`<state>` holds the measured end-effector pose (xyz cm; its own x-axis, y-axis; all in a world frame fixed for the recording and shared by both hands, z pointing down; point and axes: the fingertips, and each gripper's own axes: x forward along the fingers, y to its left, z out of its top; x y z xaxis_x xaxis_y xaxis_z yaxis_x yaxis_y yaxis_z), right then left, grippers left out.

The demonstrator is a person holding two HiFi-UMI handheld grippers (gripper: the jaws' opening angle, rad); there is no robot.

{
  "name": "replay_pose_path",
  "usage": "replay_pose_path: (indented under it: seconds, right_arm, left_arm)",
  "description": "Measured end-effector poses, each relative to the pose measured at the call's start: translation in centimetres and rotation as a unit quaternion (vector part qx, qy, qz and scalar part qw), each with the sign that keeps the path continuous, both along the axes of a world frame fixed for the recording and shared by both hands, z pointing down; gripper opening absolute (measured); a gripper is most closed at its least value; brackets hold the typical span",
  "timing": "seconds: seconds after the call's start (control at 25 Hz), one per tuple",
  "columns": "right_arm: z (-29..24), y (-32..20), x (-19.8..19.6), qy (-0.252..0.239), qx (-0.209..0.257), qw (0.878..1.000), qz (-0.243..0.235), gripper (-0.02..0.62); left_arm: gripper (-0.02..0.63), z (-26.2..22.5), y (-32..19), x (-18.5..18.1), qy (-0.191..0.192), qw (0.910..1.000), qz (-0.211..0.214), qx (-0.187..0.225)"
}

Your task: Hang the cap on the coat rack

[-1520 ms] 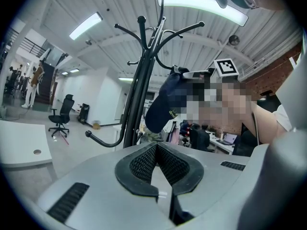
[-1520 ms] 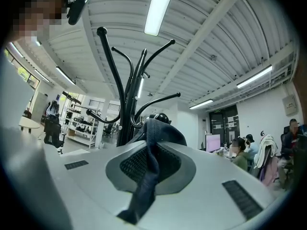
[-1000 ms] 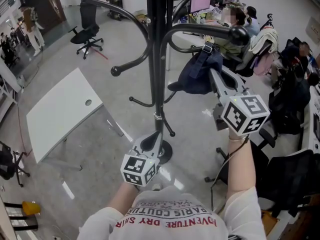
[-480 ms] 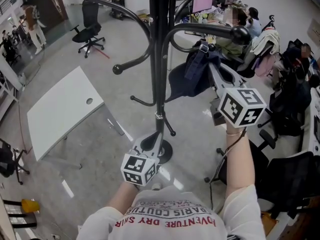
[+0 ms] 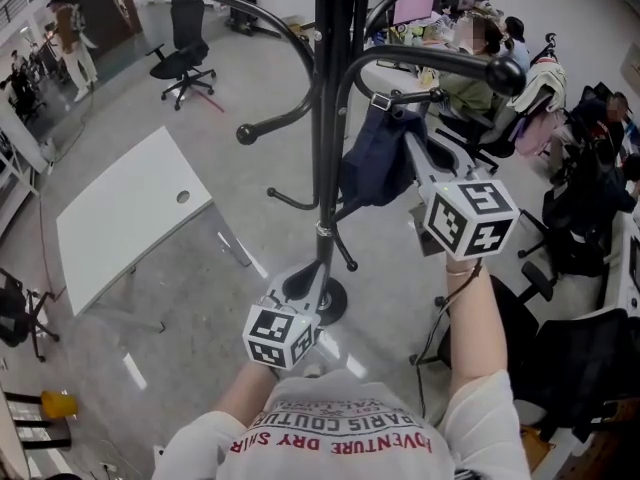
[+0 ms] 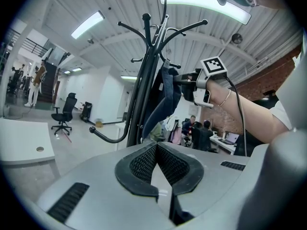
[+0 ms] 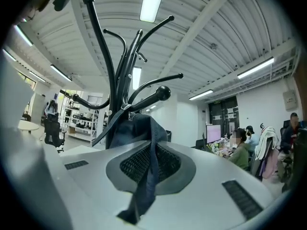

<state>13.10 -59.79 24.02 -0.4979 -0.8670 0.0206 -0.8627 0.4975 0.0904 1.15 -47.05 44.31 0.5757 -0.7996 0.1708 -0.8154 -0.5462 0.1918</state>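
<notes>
The black coat rack (image 5: 330, 98) stands in front of me, its pole rising through the middle of the head view. A dark navy cap (image 5: 375, 163) hangs from my right gripper (image 5: 408, 140), just under a curved hook arm with a ball end (image 5: 505, 73). The cap's strap buckle (image 5: 382, 100) sits close to that arm. In the right gripper view the jaws are shut on the cap's fabric (image 7: 146, 171), with the rack (image 7: 122, 71) right behind. My left gripper (image 5: 315, 280) is low by the pole, shut and holding nothing (image 6: 157, 145); it sees the cap (image 6: 165, 97).
A white table (image 5: 130, 213) stands at the left. The rack's round base (image 5: 322, 300) is on the grey floor below. Office chairs (image 5: 185, 58) are at the back, and people sit at desks (image 5: 480, 38) at the right. A black chair (image 5: 580, 358) is close on my right.
My right gripper has carried the cap leftward, closer to the rack's pole and under the ball-ended hook arm. The left gripper has stayed where it was.
</notes>
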Motion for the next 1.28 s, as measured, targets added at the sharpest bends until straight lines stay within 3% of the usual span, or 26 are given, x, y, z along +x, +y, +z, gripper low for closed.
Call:
replay_pose_path:
  seconds: [0.28, 0.44, 0.48, 0.56, 0.6, 0.84, 1.04, 1.12, 1.28]
  right_arm:
    - [0.2, 0.3, 1.0, -0.011, 0.016, 0.999, 0.032, 0.025]
    - [-1.2, 1.8, 1.3, -0.014, 0.051, 0.998, 0.032, 0.027]
    - [-1.5, 2.3, 1.3, -0.012, 0.060, 0.998, 0.033, 0.038]
    - [-2.0, 3.3, 1.6, -0.009, 0.073, 0.997, 0.037, 0.143]
    - [-2.1, 3.8, 1.8, -0.008, 0.077, 0.996, 0.042, 0.153]
    - [-1.6, 7.8, 4.2, -0.021, 0.100, 0.991, 0.087, 0.153]
    - [0.2, 11.6, 5.5, -0.041, 0.094, 0.991, 0.091, 0.142]
    - [1.7, 12.7, 5.6, -0.033, 0.081, 0.991, 0.099, 0.066]
    - [5.9, 14.9, 4.6, -0.022, 0.039, 0.995, 0.088, 0.036]
  left_arm:
    - [0.006, -0.2, 0.1, -0.1, 0.001, 1.0000, 0.001, 0.002]
    - [0.006, -0.5, 0.6, 0.2, 0.002, 1.0000, 0.005, 0.006]
    - [0.006, -0.6, 0.7, 0.2, 0.002, 0.9999, 0.006, 0.008]
    - [0.006, -1.0, 1.0, 0.2, 0.002, 0.9999, 0.006, 0.011]
    - [0.006, -1.2, 1.2, 0.2, 0.003, 0.9999, 0.005, 0.014]
    - [0.006, -2.4, 2.4, 0.7, 0.006, 0.9995, 0.007, 0.031]
    - [0.006, -4.0, 3.9, 1.5, 0.009, 0.9985, 0.000, 0.053]
    - [0.006, -4.4, 4.4, 1.6, 0.010, 0.9982, -0.004, 0.059]
    - [0.006, -4.9, 5.4, 1.8, 0.014, 0.9977, -0.013, 0.065]
